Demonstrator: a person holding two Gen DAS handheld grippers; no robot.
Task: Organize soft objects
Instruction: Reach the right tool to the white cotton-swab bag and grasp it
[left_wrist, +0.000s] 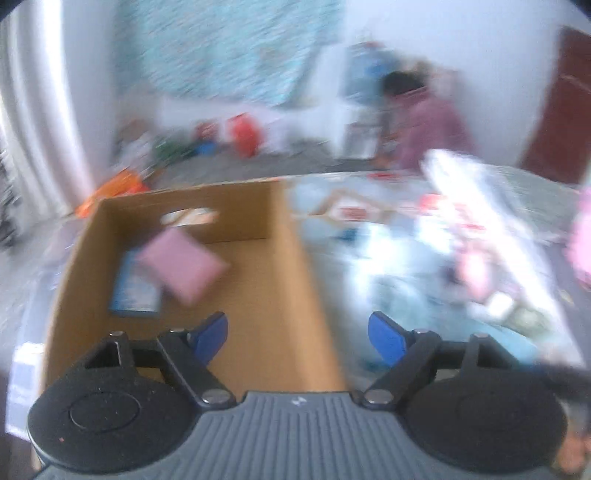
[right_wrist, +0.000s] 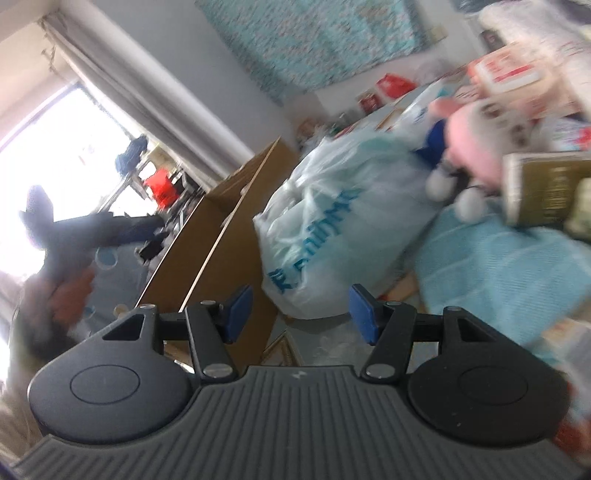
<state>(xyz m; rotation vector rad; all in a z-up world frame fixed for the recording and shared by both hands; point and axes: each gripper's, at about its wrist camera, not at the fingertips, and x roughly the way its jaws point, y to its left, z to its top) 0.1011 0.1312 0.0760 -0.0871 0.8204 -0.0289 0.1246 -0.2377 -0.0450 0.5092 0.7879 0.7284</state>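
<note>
Left gripper (left_wrist: 297, 338) released, empty, above cardboard box (left_wrist: 255, 295); pink pad (left_wrist: 184, 264) already inside at 11 o'clock. Right gripper (right_wrist: 299, 312) parted, empty, nearer pile: pink plush toy (right_wrist: 469, 147) at 1 o'clock, long axis uncertain, behind plastic bag (right_wrist: 332, 221).

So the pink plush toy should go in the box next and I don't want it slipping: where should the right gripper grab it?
Probably the plush toy's rounded pink body, approached from the open side facing the white plastic bag, since a gold box crowds its other side. The small white feet look too thin to hold. The right gripper is open and empty.
</note>
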